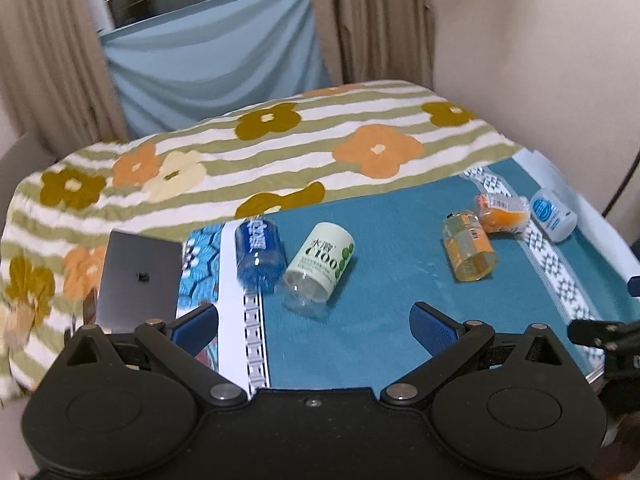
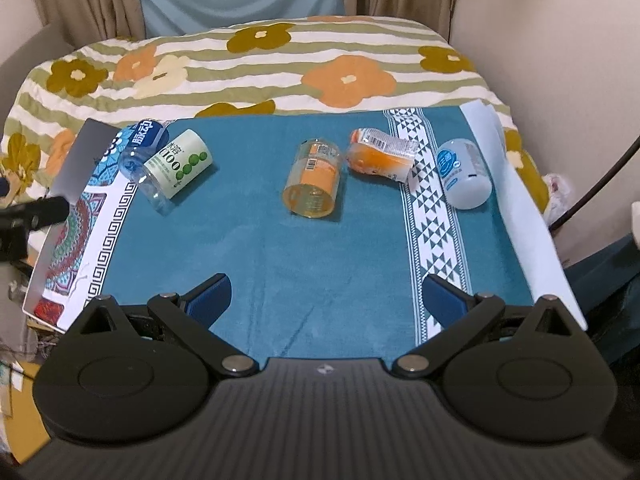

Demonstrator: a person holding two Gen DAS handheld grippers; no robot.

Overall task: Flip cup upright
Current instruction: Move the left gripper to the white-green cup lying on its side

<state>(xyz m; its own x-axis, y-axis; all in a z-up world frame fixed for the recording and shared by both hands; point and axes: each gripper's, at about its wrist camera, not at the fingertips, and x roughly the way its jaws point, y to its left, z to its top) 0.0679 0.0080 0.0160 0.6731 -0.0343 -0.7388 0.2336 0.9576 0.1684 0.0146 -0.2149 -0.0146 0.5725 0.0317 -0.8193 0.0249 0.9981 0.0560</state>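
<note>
Left gripper point(image 1: 314, 322) and right gripper point(image 2: 326, 292) both spread wide, empty, blue pads point(image 1: 434, 330) angled outward, hovering side by side, each one's black tip visible at the other view's edge.

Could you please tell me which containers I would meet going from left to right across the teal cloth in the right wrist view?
Blue-labelled bottle → green-dotted bottle → orange-labelled cup → crumpled orange bottle → white bottle with blue label. All five lie on their sides.
</note>
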